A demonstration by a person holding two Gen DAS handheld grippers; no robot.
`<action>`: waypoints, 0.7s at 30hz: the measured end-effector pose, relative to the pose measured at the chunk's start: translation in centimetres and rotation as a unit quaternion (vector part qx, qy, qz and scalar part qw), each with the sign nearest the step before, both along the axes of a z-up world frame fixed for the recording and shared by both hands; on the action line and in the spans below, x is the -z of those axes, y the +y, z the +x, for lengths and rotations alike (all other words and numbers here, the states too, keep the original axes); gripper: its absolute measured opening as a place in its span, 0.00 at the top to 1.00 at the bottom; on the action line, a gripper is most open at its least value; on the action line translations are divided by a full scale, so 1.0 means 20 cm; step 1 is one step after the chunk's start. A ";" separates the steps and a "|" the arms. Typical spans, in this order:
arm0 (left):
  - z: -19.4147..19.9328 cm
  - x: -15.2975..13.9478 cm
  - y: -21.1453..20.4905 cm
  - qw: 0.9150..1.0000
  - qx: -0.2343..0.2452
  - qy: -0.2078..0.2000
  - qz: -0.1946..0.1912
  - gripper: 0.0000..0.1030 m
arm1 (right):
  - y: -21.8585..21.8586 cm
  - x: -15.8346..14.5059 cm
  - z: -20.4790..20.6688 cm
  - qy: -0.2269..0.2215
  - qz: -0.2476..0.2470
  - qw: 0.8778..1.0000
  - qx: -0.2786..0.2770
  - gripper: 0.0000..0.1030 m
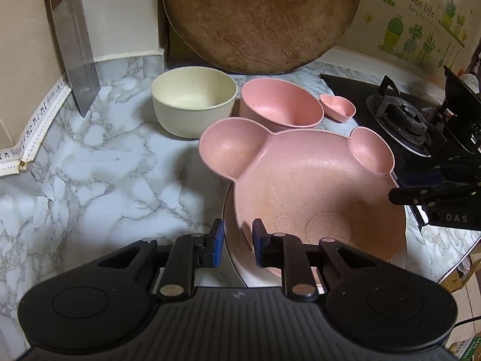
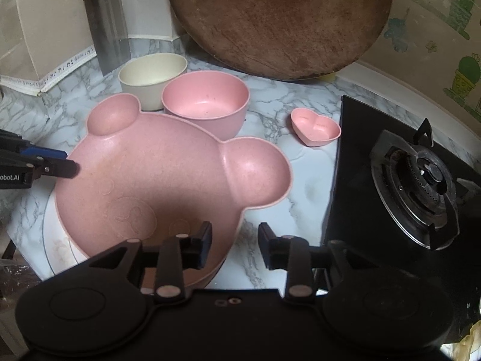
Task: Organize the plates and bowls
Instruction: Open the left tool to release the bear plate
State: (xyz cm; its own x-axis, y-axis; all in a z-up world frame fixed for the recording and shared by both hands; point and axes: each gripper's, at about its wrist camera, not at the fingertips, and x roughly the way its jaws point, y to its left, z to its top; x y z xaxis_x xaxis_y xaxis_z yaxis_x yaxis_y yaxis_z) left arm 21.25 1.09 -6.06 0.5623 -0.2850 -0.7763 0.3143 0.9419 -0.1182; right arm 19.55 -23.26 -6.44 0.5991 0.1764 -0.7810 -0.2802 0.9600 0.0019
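Observation:
A pink bear-shaped plate (image 1: 312, 180) (image 2: 156, 180) lies on a white round plate (image 1: 237, 267) (image 2: 52, 249) at the counter's front. My left gripper (image 1: 238, 240) is open, its fingers on either side of the bear plate's near left rim. My right gripper (image 2: 234, 240) is open, its fingers on either side of the plate's near right rim. Each gripper shows in the other's view, the right (image 1: 421, 195) and the left (image 2: 45, 165). Behind stand a cream bowl (image 1: 194, 102) (image 2: 151, 79), a pink bowl (image 1: 279, 103) (image 2: 207, 102) and a small pink heart dish (image 1: 338, 106) (image 2: 315, 128).
A large round wooden board (image 1: 261, 18) (image 2: 279, 21) leans on the back wall. A cleaver (image 1: 75, 51) stands at the left. A black gas stove (image 1: 402, 117) (image 2: 415, 174) fills the right side. The counter (image 1: 90, 180) is marbled.

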 end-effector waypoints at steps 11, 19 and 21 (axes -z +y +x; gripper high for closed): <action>0.01 -0.10 -0.04 1.000 0.017 -0.015 -0.017 0.81 | 0.10 -0.14 -0.01 -0.025 0.030 0.999 -0.019 0.43; 0.11 -0.20 -0.05 0.999 0.005 -0.044 -0.023 0.30 | 0.17 -0.25 0.07 -0.051 0.040 0.998 -0.021 0.31; 0.15 -0.23 -0.04 0.998 -0.002 -0.060 -0.019 0.27 | 0.18 -0.26 0.11 -0.056 0.040 0.997 -0.018 0.30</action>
